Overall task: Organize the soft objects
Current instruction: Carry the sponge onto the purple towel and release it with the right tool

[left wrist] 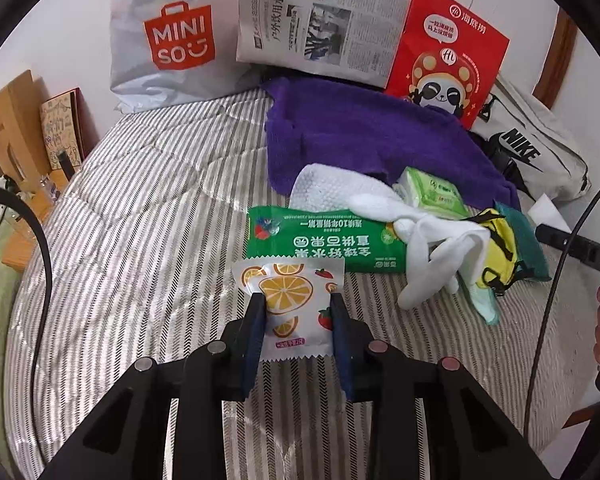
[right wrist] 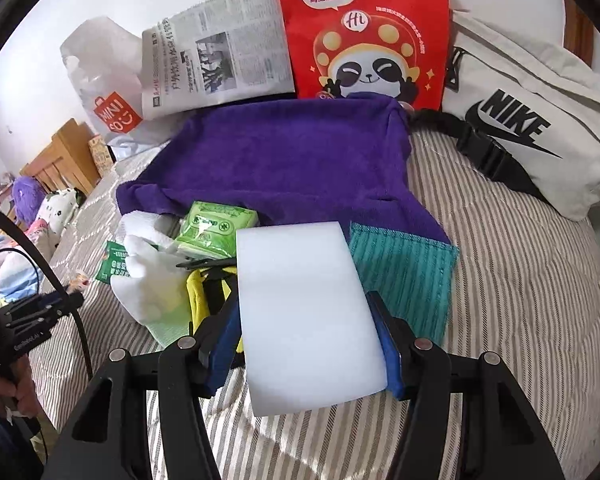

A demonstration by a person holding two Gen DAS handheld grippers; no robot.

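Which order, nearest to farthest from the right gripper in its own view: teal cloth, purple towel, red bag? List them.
From the right gripper:
1. Teal cloth, just ahead, right.
2. Purple towel, behind it, centre.
3. Red bag, upright at the back.

A bed [left wrist: 148,208] with a grey-and-white striped quilted cover carries everything. At its far edge, against the wall, stand a white MINISO bag [left wrist: 168,40], a folded newspaper [left wrist: 320,20], a red paper bag with a panda [left wrist: 448,52] and, lying beside it, a cream NIKE bag [right wrist: 532,140]. In front of these a purple towel [right wrist: 292,160] is spread on the cover. Nearer lies a cluster: a green printed packet [left wrist: 316,236], a white dotted cloth [left wrist: 324,188], a teal ribbed cloth [right wrist: 404,272] with its far edge over the towel, and a pale green cloth [right wrist: 168,320] partly under white gloves.
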